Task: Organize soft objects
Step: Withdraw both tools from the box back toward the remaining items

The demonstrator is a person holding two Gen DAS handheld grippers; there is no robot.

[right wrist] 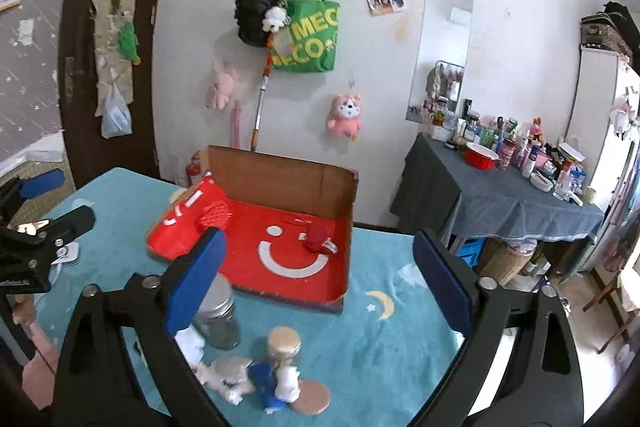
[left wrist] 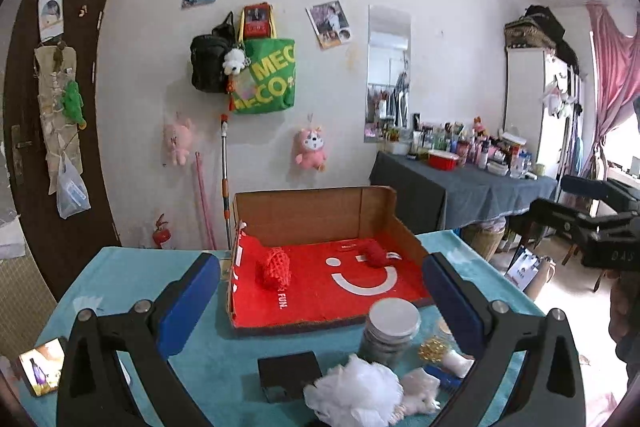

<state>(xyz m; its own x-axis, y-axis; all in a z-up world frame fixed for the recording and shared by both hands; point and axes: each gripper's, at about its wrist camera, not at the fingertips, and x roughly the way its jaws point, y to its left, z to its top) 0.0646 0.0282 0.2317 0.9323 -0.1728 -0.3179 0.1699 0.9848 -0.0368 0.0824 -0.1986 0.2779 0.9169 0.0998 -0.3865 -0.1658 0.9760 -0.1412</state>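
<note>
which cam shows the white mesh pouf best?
Left wrist: the white mesh pouf sits whole in the foreground, between the open fingers. Right wrist shows only a white scrap behind its left finger, possibly the pouf.

Left gripper (left wrist: 320, 295): black plastic arms, triangular cut-outs, round silver screws at the joints, blue rectangular pads (left wrist: 188, 303) on both fingers. Right gripper (right wrist: 320, 283): same build, black frame, silver screws, blue pads (right wrist: 196, 279). In the right wrist view the left gripper shows at far left, black body with one blue pad. Bare skin of a hand (right wrist: 34, 359) below it, pinkish.
</note>
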